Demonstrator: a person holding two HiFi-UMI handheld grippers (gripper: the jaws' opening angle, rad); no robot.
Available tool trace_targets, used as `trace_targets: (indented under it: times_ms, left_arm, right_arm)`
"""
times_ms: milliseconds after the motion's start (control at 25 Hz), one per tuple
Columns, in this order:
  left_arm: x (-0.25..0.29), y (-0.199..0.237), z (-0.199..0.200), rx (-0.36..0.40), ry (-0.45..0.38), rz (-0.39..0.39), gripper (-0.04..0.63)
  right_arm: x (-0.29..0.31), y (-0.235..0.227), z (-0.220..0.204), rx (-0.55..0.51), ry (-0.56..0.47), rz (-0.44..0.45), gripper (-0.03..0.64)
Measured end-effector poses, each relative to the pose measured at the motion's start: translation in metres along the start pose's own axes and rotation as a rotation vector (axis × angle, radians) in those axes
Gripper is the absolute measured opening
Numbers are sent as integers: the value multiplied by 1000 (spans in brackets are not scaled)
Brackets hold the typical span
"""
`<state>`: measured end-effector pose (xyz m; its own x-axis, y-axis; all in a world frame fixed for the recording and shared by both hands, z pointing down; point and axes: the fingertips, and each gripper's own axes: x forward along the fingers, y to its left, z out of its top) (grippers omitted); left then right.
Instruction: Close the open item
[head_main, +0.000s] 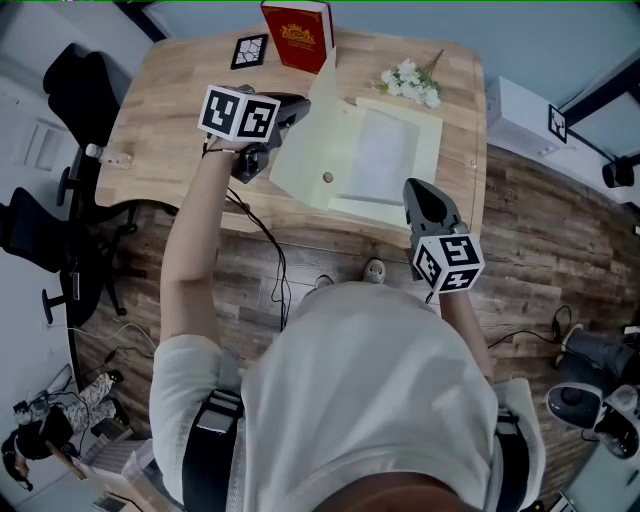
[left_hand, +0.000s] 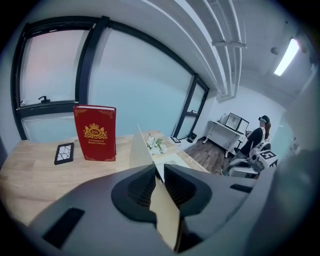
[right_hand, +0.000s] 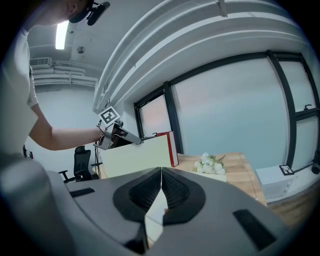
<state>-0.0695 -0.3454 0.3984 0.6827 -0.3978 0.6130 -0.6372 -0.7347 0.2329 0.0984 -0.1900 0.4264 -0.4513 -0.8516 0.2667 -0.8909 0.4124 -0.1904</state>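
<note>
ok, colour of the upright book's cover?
Red with a gold crest; the book shows best in the left gripper view.

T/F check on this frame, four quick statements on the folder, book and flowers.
1. The left gripper's jaws are shut on the folder's raised cover. True.
2. The red book lies flat on the desk. False: it stands upright.
3. White flowers lie on the desk. True.
4. The folder is fully closed. False: its cover stands lifted off the base.
</note>
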Motion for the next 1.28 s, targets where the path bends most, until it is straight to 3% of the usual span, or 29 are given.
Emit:
trace_targets:
  times_ms: [720, 1280]
  left_arm:
    - [48, -81, 11, 21, -32, -143, 80]
    - [88, -124, 9, -12, -45, -230, 87]
  right_arm:
    - [-37, -29, -6, 12, -9, -51, 19]
    - [-48, -57, -7, 10, -18, -59, 20]
